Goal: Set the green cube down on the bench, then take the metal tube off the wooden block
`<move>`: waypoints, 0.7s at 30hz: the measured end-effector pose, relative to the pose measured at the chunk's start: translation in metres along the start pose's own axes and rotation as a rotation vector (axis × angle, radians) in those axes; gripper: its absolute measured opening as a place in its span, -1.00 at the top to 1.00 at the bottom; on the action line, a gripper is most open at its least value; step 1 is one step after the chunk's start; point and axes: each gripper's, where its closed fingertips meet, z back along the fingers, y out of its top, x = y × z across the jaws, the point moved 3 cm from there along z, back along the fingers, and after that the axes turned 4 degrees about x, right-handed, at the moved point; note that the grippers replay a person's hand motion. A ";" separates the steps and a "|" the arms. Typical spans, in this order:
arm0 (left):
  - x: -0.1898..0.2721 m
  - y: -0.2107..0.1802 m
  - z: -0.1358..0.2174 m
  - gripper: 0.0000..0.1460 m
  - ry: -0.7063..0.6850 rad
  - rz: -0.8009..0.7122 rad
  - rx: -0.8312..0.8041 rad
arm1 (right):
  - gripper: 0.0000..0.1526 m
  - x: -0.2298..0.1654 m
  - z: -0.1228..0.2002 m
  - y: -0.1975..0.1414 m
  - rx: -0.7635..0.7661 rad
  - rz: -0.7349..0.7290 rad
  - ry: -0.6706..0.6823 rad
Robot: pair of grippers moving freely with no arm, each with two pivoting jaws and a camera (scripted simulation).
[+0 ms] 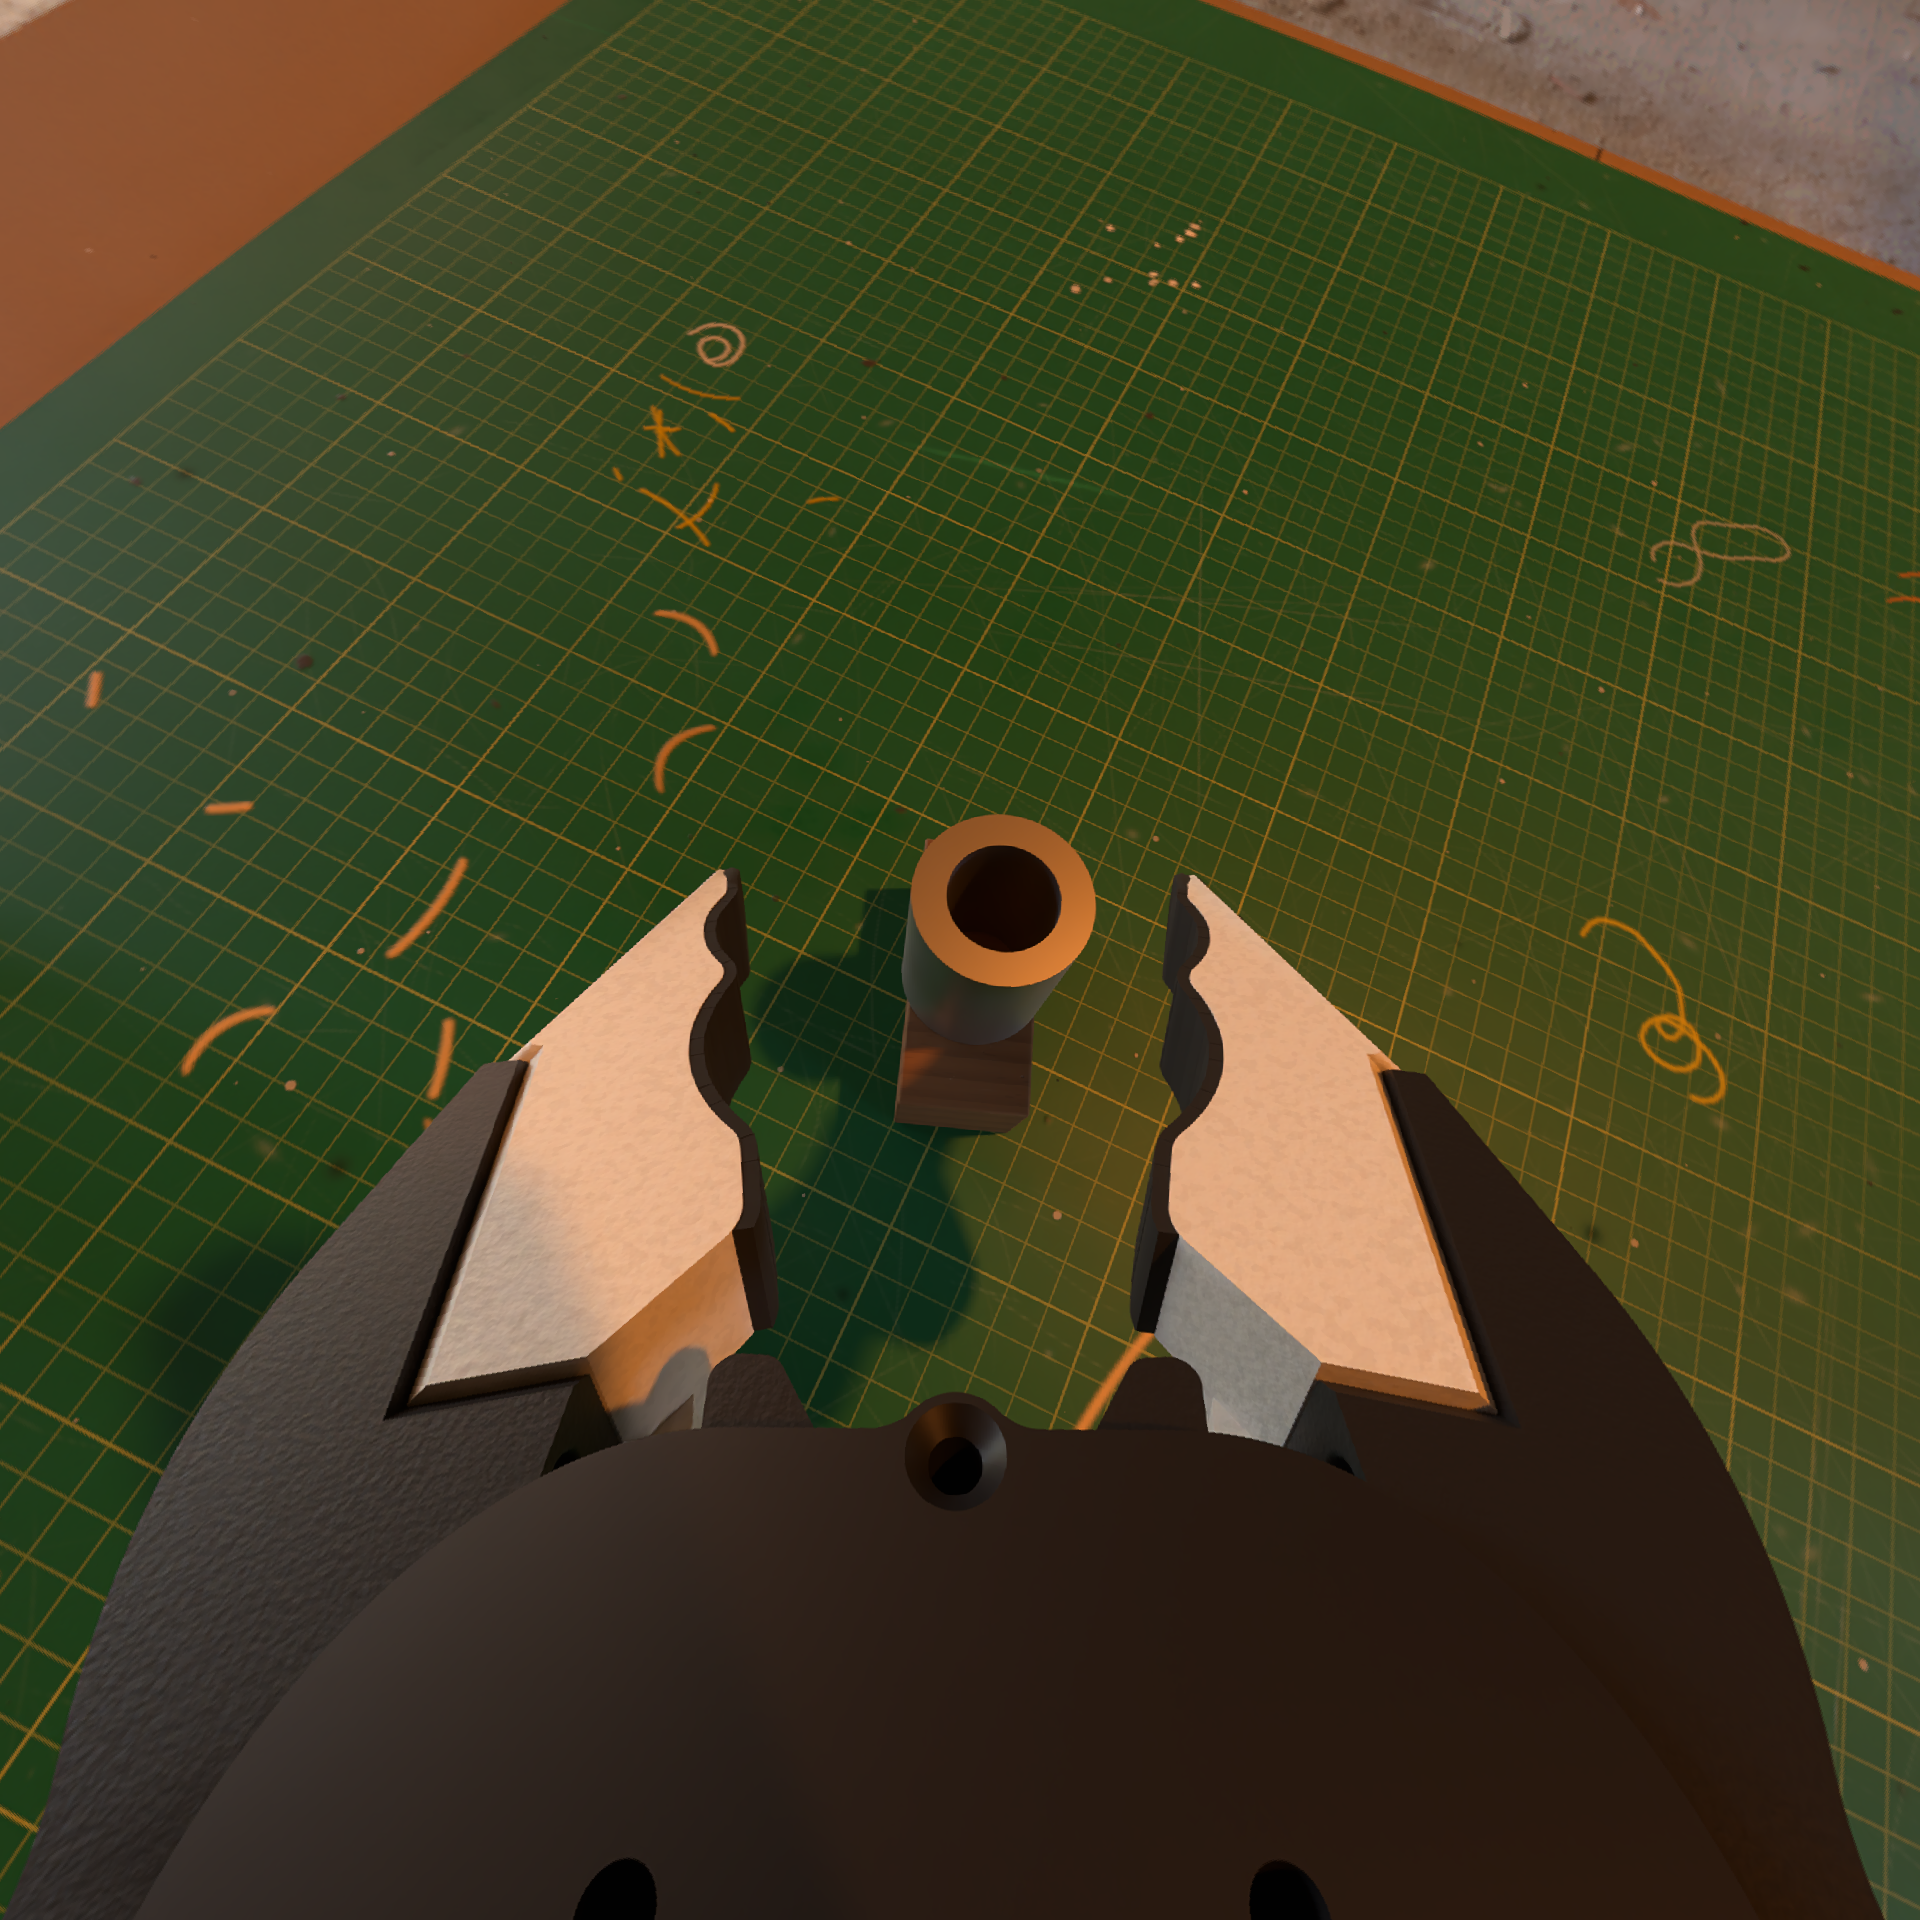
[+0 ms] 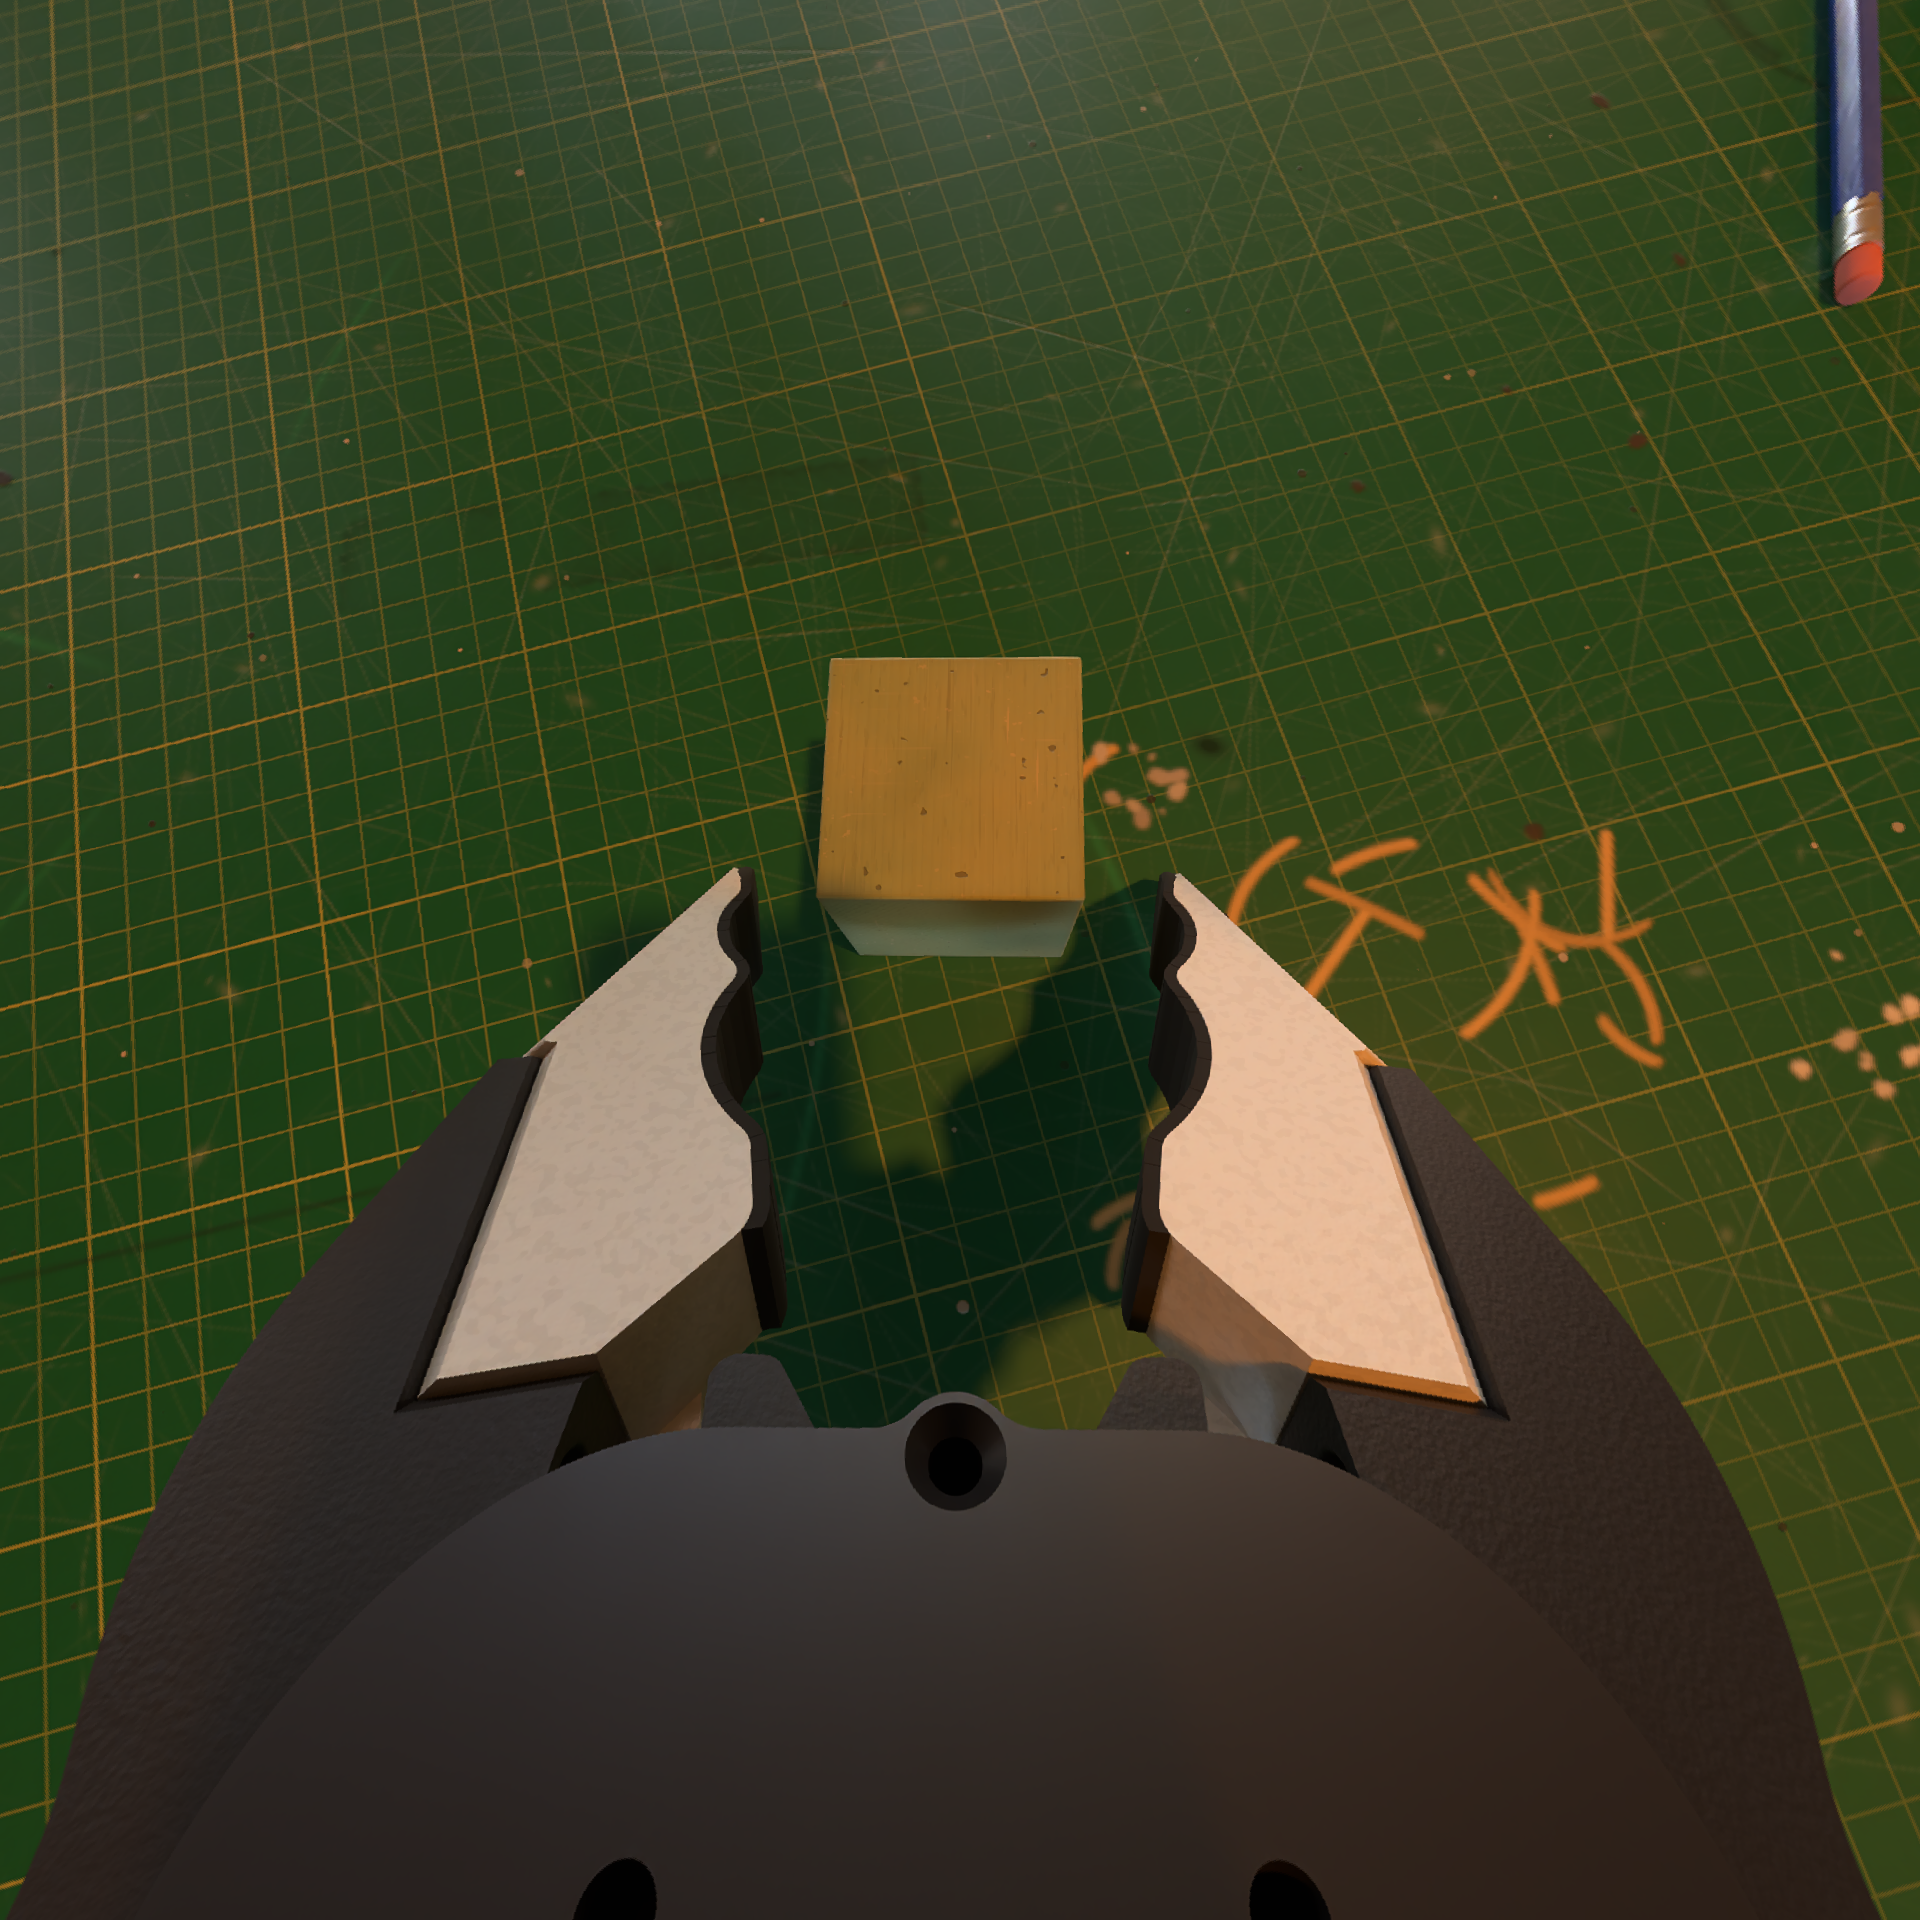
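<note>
**Ana:** Sitting flat on the green mat point(image 2: 416, 416) is the green cube point(image 2: 951, 779), just past the tips of the right gripper point(image 2: 954, 904). Its top looks yellow in this warm light. Those tongs are spread wide and hold nothing. The cube is not touching them.

**Ben:** So the first step looks done?

**Ana:** I think so. The cube is down and let go.

**Ben:** Where is the metal tube?

**Ana:** The metal tube point(image 1: 997, 925) stands up on the small wooden block point(image 1: 961, 1081), in the middle of the mat. The left gripper point(image 1: 956, 904) hangs over it with its tongs spread too, one finger on each side. Neither finger touches the tube.

**Ben:** So step two is just starting?

**Ana:** Yes, I think. Next the left gripper should go lower, pinch the tube's round sides, and lift straight up, so the block stays put.

**Ben:** Anything else around?

**Ana:** Orange scribbles point(image 1: 681, 478) on the mat, and a blue pencil point(image 2: 1855, 156) far off to the right. I can't tell if the tube is stuck on a peg or only resting there.
</note>
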 end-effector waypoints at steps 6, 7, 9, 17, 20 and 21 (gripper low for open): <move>0.005 -0.001 -0.002 0.20 -0.010 -0.058 -0.176 | 0.01 0.001 0.000 0.000 0.004 -0.009 0.003; 0.006 -0.002 -0.002 0.23 -0.012 -0.060 -0.207 | 0.02 0.001 0.000 0.000 0.006 -0.011 0.003; 0.007 -0.002 -0.001 0.32 -0.021 -0.068 -0.242 | 0.02 0.001 0.000 0.000 0.007 -0.013 0.003; 0.024 0.031 0.027 0.52 -0.143 -0.099 0.117 | 0.02 0.001 -0.001 0.000 -0.001 -0.004 -0.001; 0.091 0.054 0.066 0.52 -0.526 -0.137 0.387 | 0.02 0.001 -0.001 0.001 0.008 -0.010 0.000; 0.122 0.055 0.079 0.52 -0.698 -0.179 0.435 | 0.02 0.002 0.000 0.001 0.011 -0.013 0.001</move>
